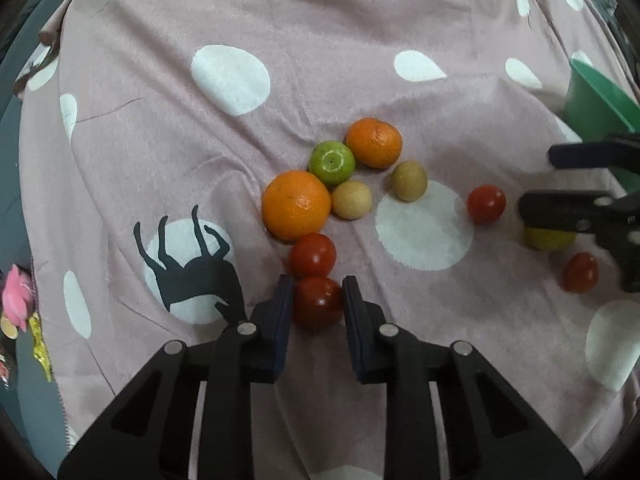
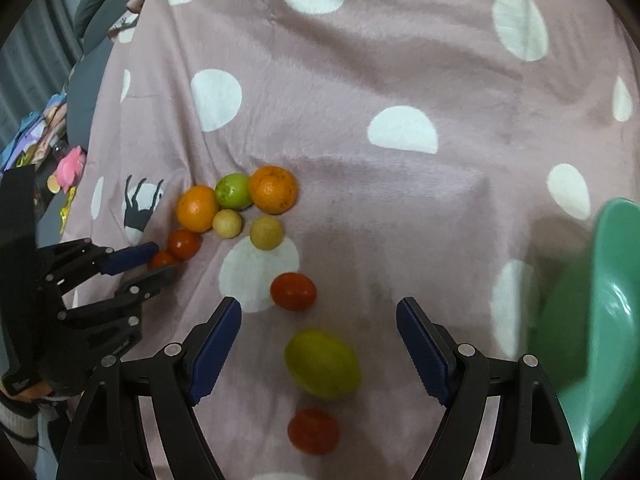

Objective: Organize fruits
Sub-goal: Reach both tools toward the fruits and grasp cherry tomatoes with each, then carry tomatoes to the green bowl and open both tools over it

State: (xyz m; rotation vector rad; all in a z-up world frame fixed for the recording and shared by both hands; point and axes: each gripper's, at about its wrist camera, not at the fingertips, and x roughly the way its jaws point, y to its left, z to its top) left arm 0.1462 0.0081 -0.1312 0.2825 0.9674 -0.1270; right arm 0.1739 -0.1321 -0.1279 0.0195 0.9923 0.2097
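Note:
Fruits lie on a pink polka-dot blanket. My left gripper is shut on a red tomato; it also shows in the right wrist view. A second tomato, two oranges, a green lime and two tan fruits sit just beyond. My right gripper is open, above a yellow lemon, with tomatoes in front and behind.
A green plastic bowl stands at the right edge, also in the left wrist view. Pink and yellow clutter lies off the blanket's left edge.

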